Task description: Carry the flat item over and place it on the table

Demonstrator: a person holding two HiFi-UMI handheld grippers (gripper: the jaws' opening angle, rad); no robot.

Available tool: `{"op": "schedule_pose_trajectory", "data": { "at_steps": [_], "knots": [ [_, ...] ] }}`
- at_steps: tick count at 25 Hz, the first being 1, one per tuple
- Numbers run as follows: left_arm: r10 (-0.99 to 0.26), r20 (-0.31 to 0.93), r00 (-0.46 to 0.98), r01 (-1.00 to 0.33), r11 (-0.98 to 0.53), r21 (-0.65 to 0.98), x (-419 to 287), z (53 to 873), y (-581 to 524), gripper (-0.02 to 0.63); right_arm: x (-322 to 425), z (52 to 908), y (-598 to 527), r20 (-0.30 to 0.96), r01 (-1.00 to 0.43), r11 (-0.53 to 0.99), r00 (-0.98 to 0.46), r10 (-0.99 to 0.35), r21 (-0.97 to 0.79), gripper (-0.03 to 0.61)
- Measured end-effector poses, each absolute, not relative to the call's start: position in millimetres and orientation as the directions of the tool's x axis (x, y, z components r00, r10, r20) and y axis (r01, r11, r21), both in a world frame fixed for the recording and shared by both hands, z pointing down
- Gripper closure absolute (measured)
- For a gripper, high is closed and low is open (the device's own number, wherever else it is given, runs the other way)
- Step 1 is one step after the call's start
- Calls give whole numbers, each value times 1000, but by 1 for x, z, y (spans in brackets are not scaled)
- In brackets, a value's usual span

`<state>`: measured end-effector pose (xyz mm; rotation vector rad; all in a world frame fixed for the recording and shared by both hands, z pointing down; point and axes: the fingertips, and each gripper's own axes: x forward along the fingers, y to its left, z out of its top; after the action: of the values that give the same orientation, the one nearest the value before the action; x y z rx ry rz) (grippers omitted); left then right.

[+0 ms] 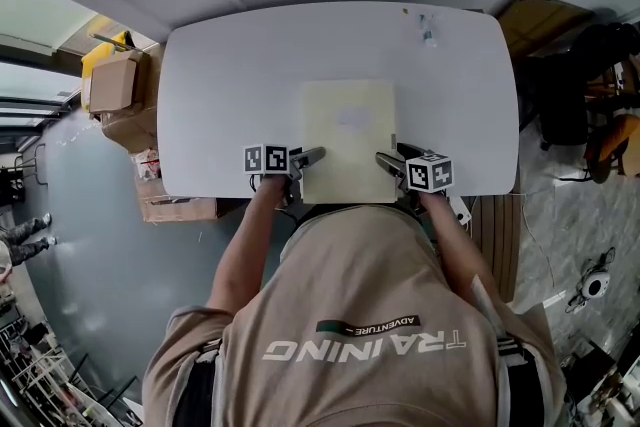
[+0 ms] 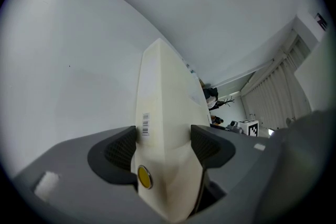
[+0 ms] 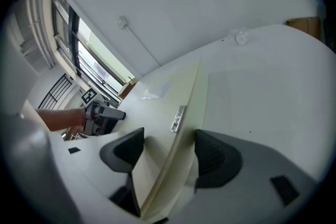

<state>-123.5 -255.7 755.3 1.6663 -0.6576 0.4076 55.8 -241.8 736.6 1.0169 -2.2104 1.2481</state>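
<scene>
The white table [image 1: 220, 95] stands in a cluttered room, with cardboard boxes [image 1: 115, 80] off its left edge and a small clear object [image 1: 427, 28] near its far right corner; the rest of the top is bare. The flat item [image 1: 348, 140], a cream sleeve-like piece, is over the middle of the near edge, and its near end slightly overhangs that edge towards you. Your left gripper [image 1: 312, 155] is clamped on the item's near left side, both pads pressing its faces. Your right gripper [image 1: 385, 160] has the near right side between its jaws and appears closed on it as well. Assessment: the carry looks essentially complete, as the item is already over the table. Full contact with the top cannot be confirmed. Outstanding: settle the item flat, preferably further in from the edge, then release both grips.
</scene>
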Motion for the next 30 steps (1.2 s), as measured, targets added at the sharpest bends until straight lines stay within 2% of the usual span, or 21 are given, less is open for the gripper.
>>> {"op": "schedule_pose_trajectory", "data": {
  "at_steps": [7,12,16,18,22,25,26,28,29,30],
  "knots": [
    [-251,604,756,-645,-134,752,-131,751,-255,304,53,725,-237,639,-763,427,-643,-423,-485,288],
    [-392,548,739,-630,-114,768,-151,729,-258,305,61,706,-221,627,-759,500,-639,-446,-417,288],
    [-487,482,728,-610,-142,779,-160,705,-257,305,74,688,-214,585,-770,488,-634,-506,-411,288],
    [-538,446,715,-625,-208,752,-161,688,-262,305,78,672,-216,537,-766,492,-642,-547,-413,288],
    [-642,350,683,-694,-418,586,-158,641,-271,311,80,626,-225,428,-765,516,-644,-634,-386,289],
    [-677,272,684,-713,-538,450,-146,595,-282,359,81,585,-239,342,-761,552,-647,-681,-340,293],
    [-684,247,686,-715,-573,401,-141,578,-286,391,82,573,-245,323,-765,562,-643,-695,-315,315],
    [-692,188,697,-711,-631,310,-129,544,-292,459,88,552,-256,301,-785,565,-619,-725,-254,454],
    [-693,156,704,-705,-654,275,-124,527,-295,483,91,542,-261,284,-794,563,-608,-741,-229,505],
    [-694,123,709,-699,-671,247,-118,510,-297,500,93,531,-266,259,-798,564,-602,-755,-210,530]
  ]
}}
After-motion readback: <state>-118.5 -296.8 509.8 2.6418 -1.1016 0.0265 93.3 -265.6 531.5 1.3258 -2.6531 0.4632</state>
